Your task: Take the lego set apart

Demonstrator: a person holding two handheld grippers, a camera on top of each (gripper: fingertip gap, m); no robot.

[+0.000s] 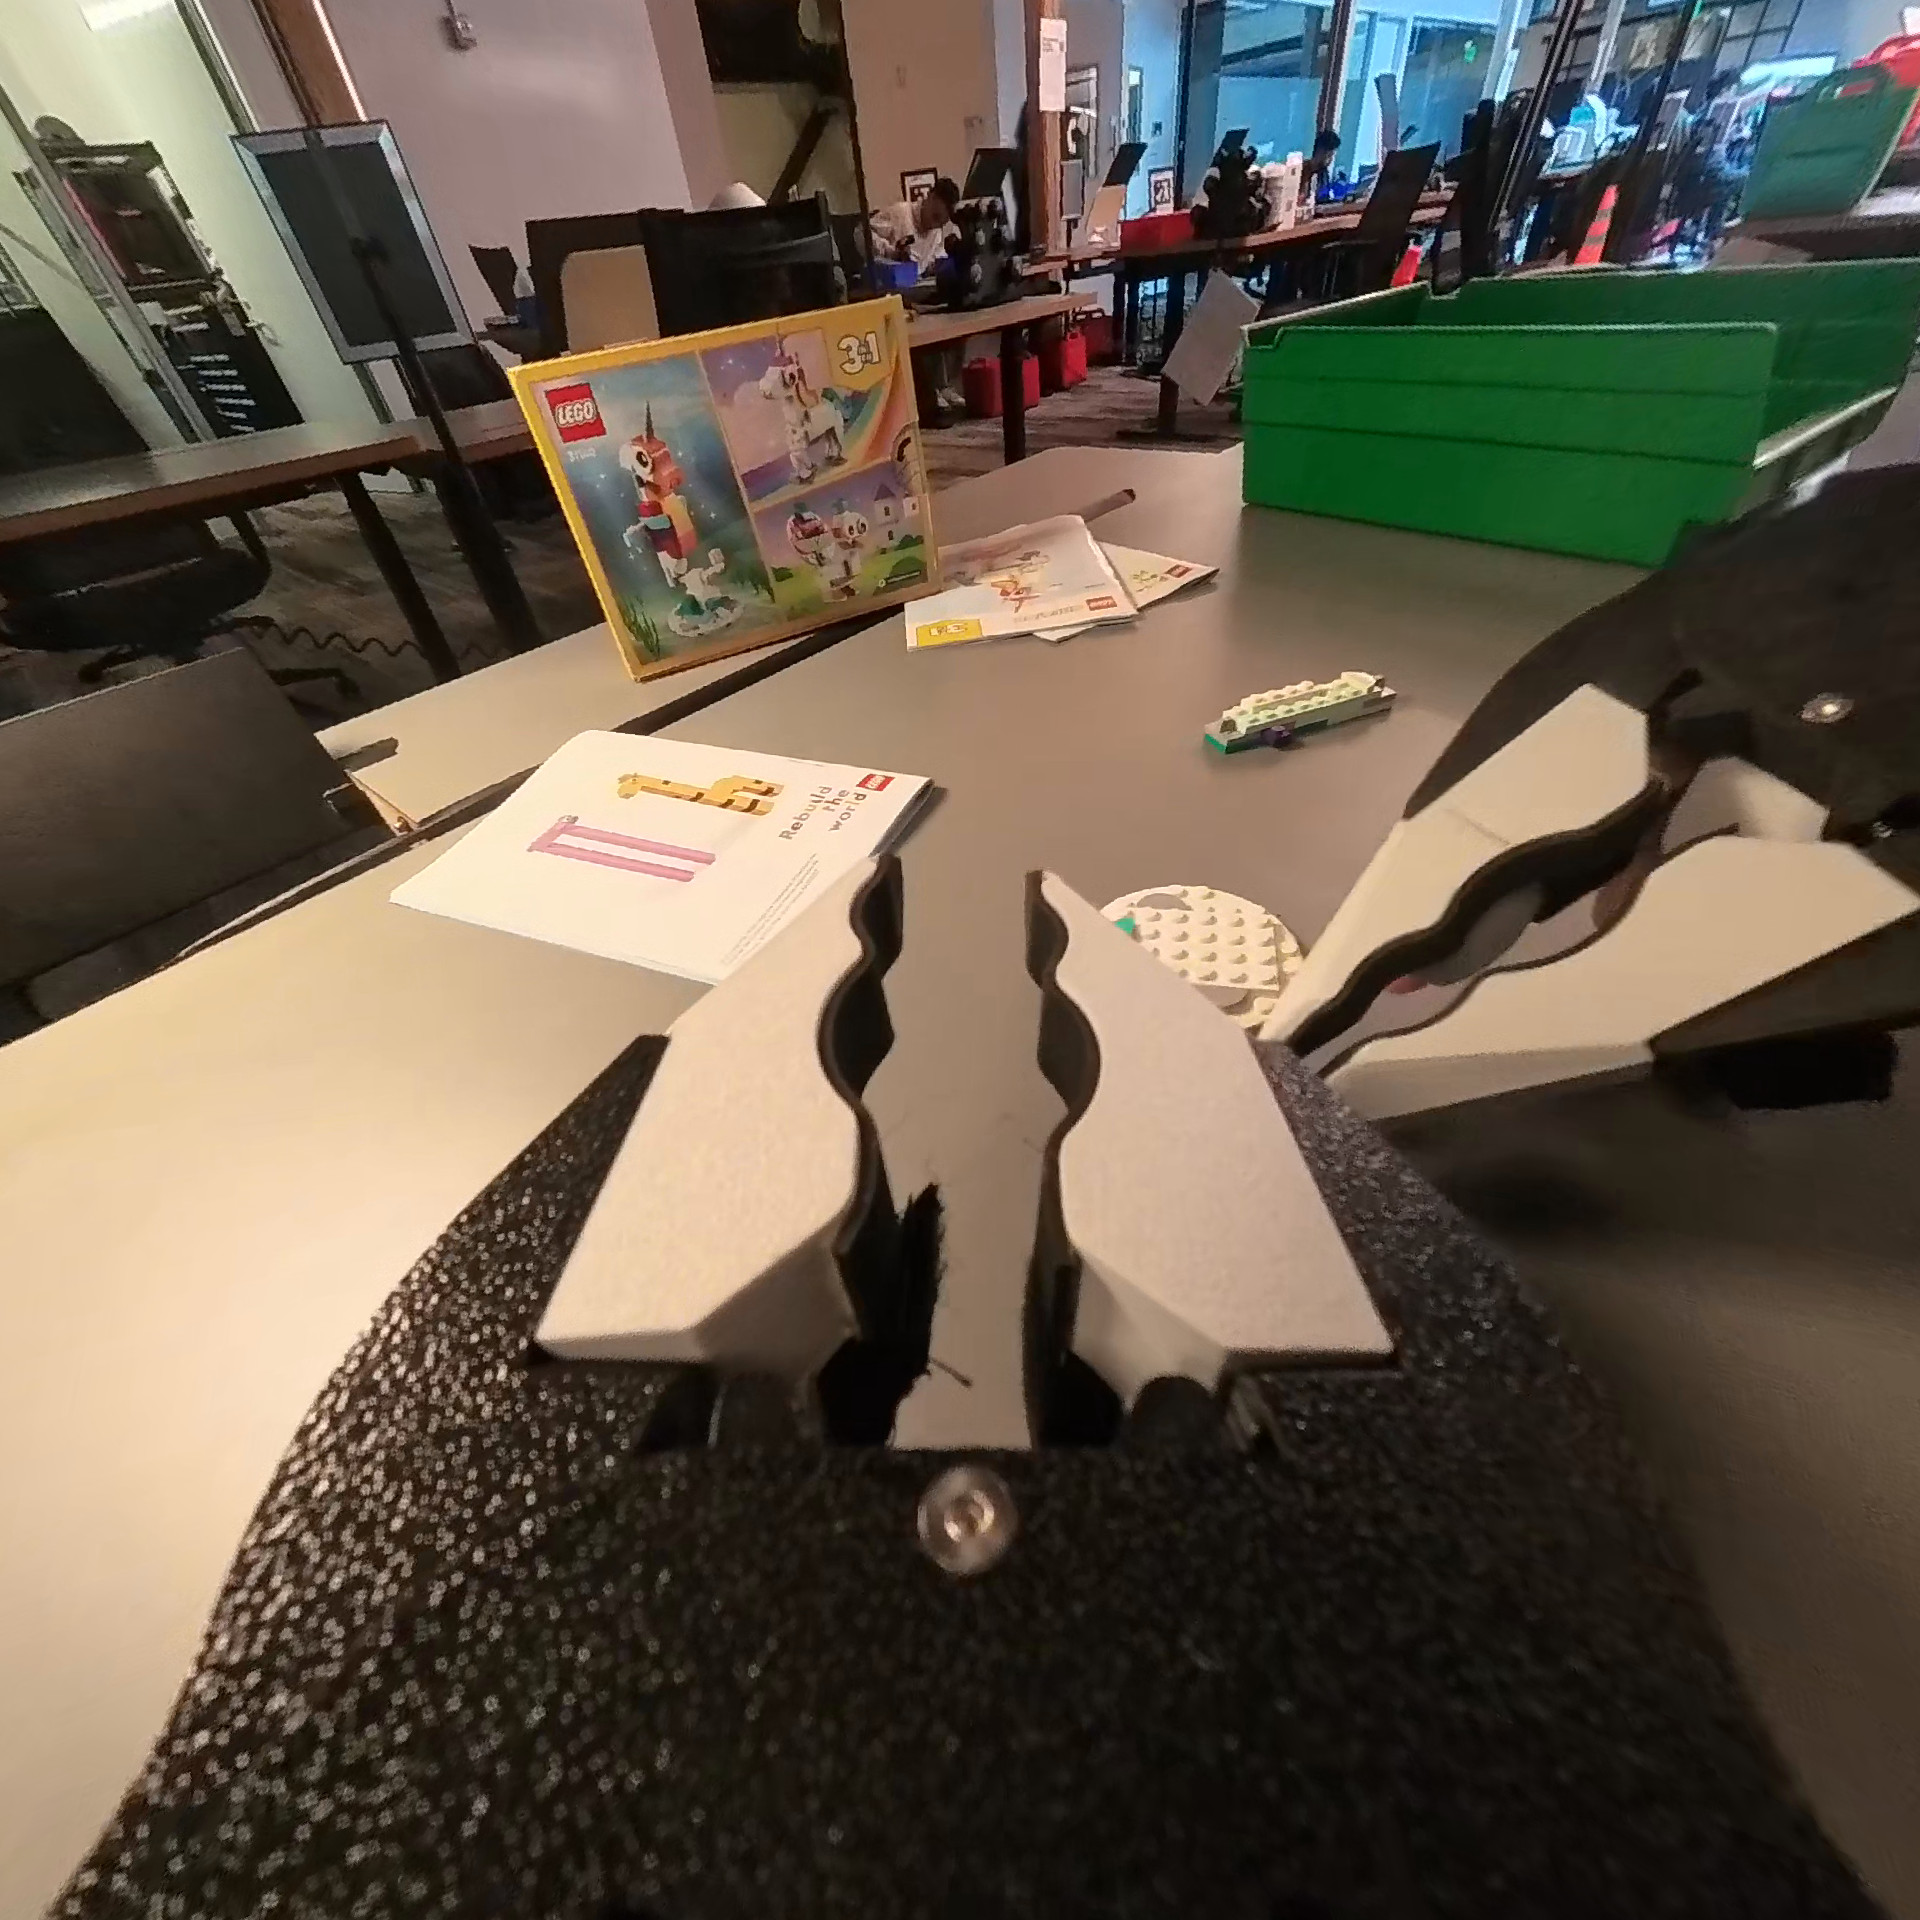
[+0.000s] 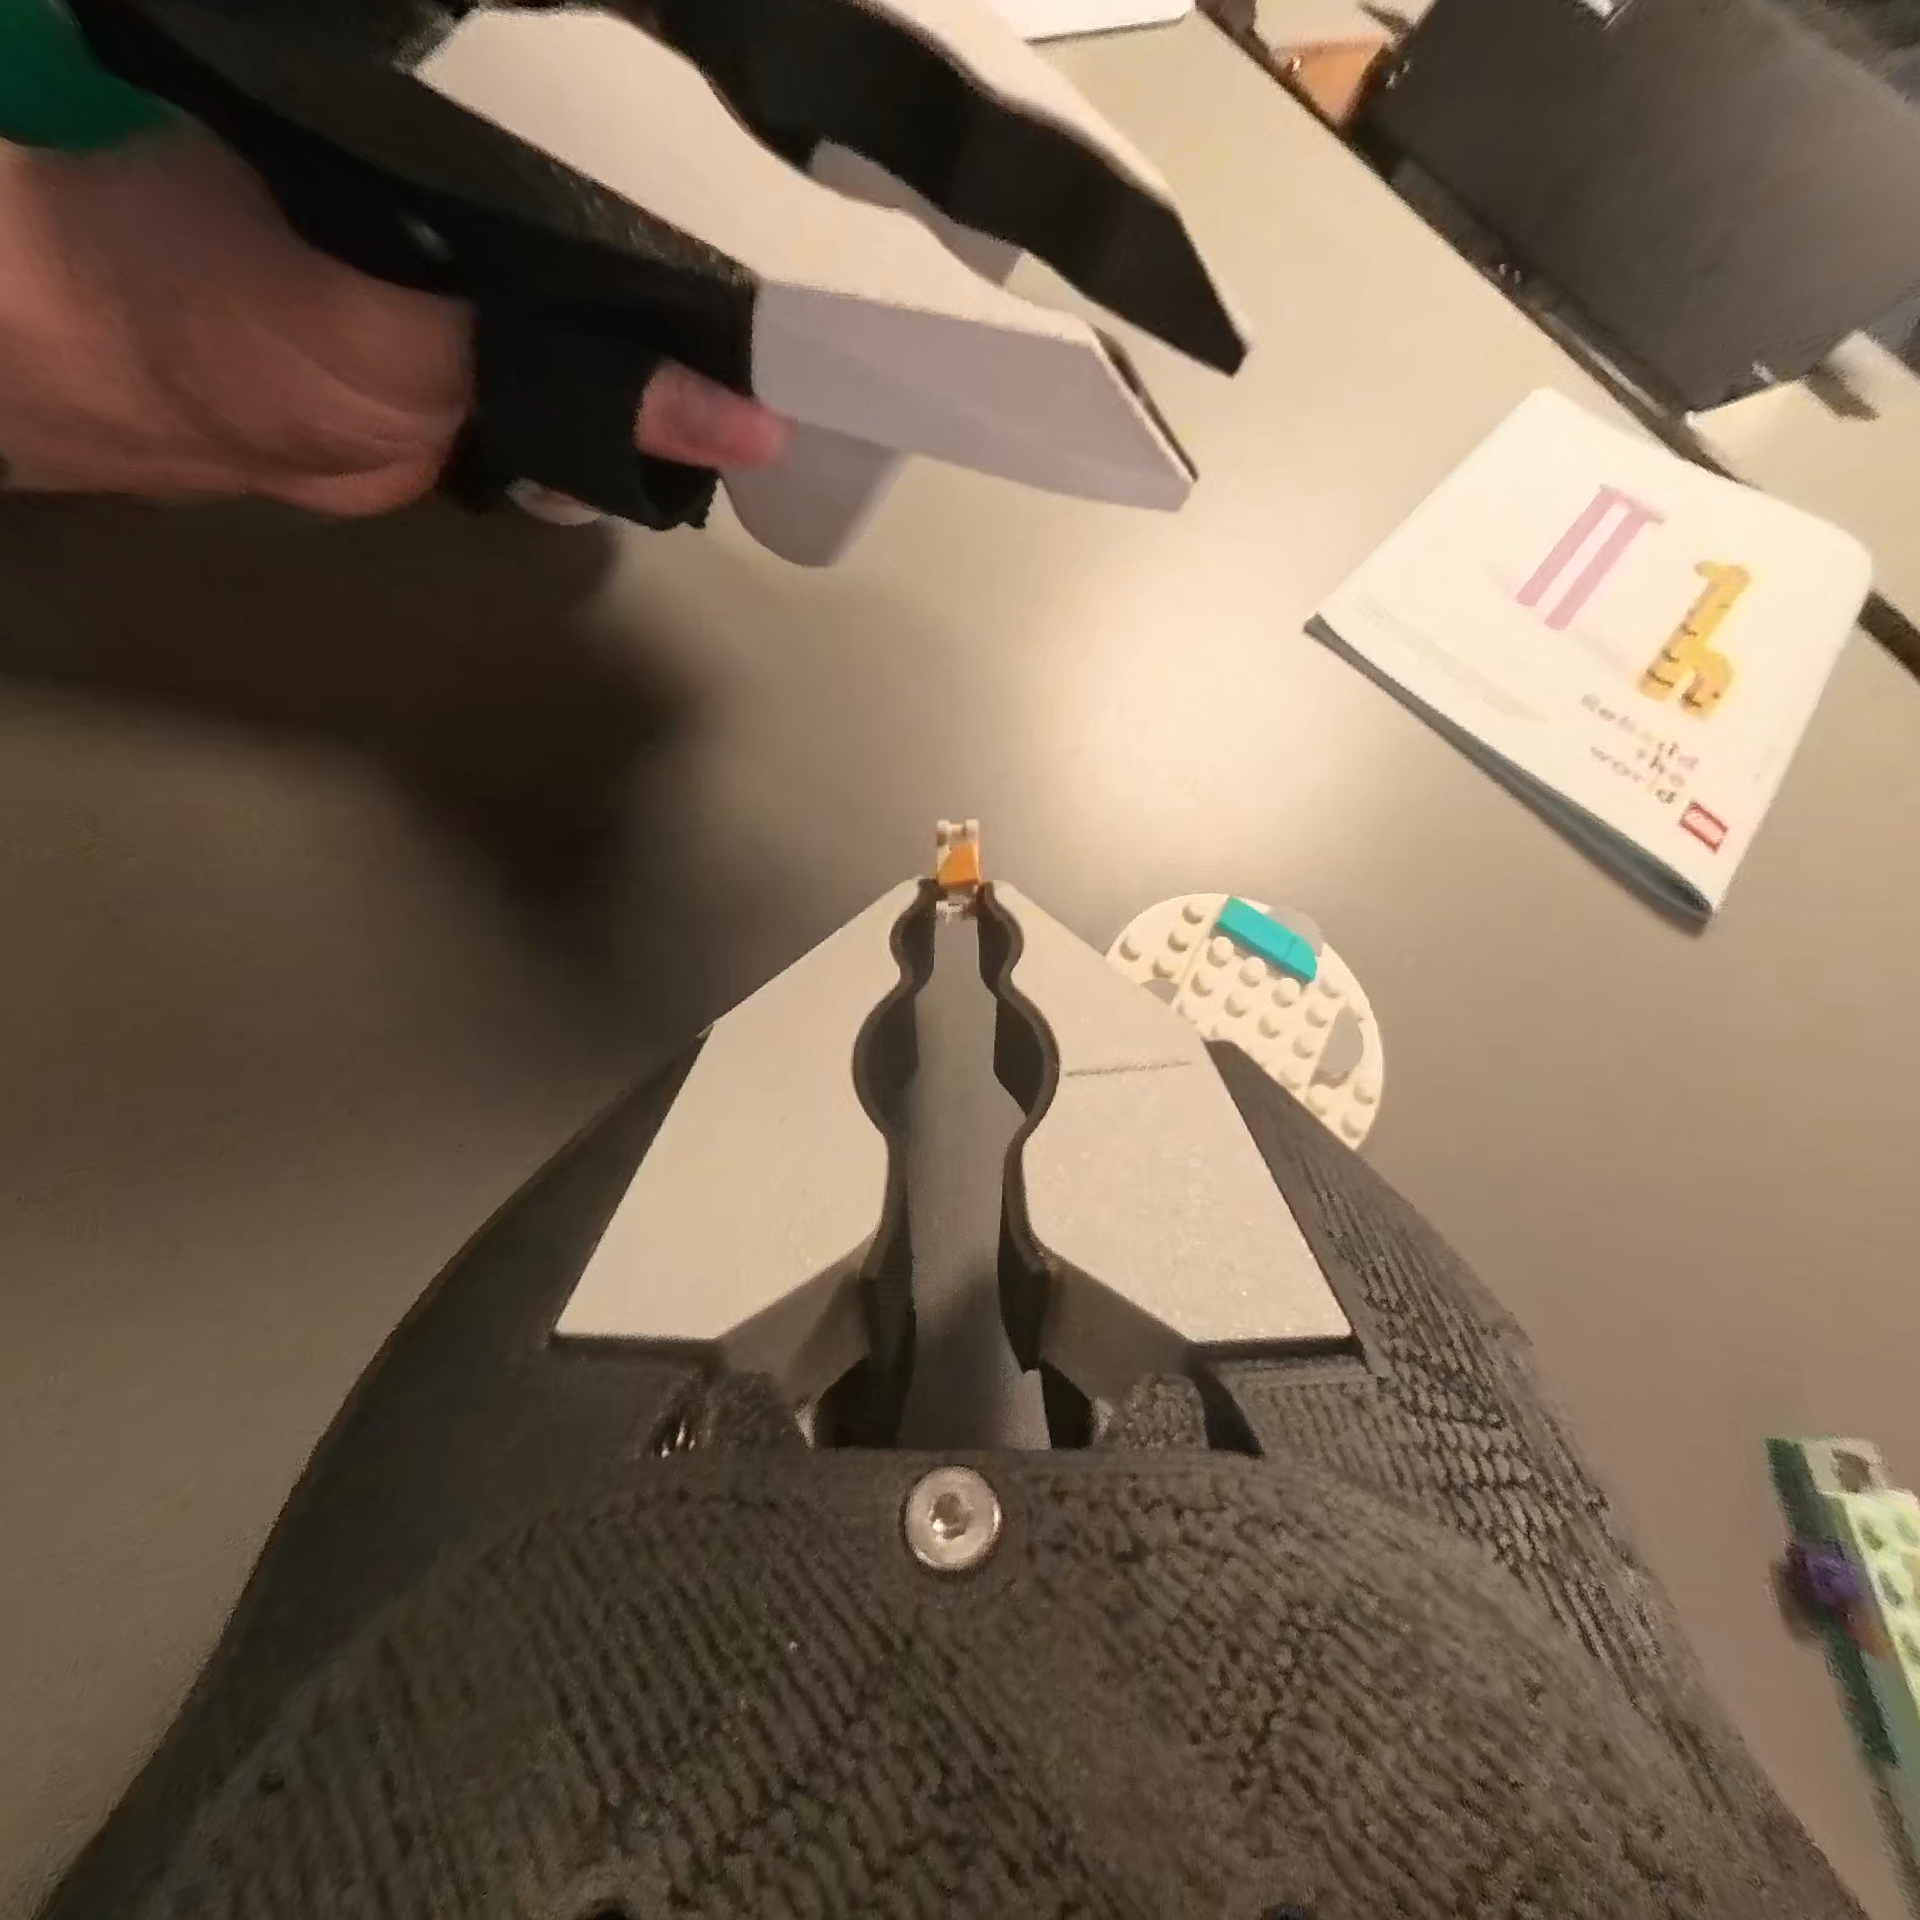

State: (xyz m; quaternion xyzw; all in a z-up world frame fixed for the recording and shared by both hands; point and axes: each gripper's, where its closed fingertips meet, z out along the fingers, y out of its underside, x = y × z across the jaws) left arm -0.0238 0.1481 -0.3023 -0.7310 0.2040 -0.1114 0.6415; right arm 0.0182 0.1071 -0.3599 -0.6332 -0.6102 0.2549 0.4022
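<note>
1. I am pinching a tiny orange and white lego piece (image 2: 957, 869) at the very tips of my right gripper (image 2: 958, 896), whose fingers are closed on it above the grey table (image 2: 312, 935).
2. I am holding my left gripper (image 1: 961, 883) empty, its fingers standing apart with bare table showing in the gap.
3. The round white studded plate (image 2: 1262, 1013), carrying a teal tile (image 2: 1265, 937), is lying flat just to the right of my right fingertips.
4. A white booklet (image 1: 665, 847) bearing print and a giraffe drawing is lying beyond my left fingers.
5. A pale green studded strip (image 1: 1299, 707) is sitting farther off, apart from both grippers.
6. More printed leaflets (image 1: 1023, 597) are lying behind it.
7. The yellow printed set box (image 1: 727, 483) is standing upright, and stacked green bins (image 1: 1507, 436) are resting at the far right; I cannot tell what they hold.
</note>
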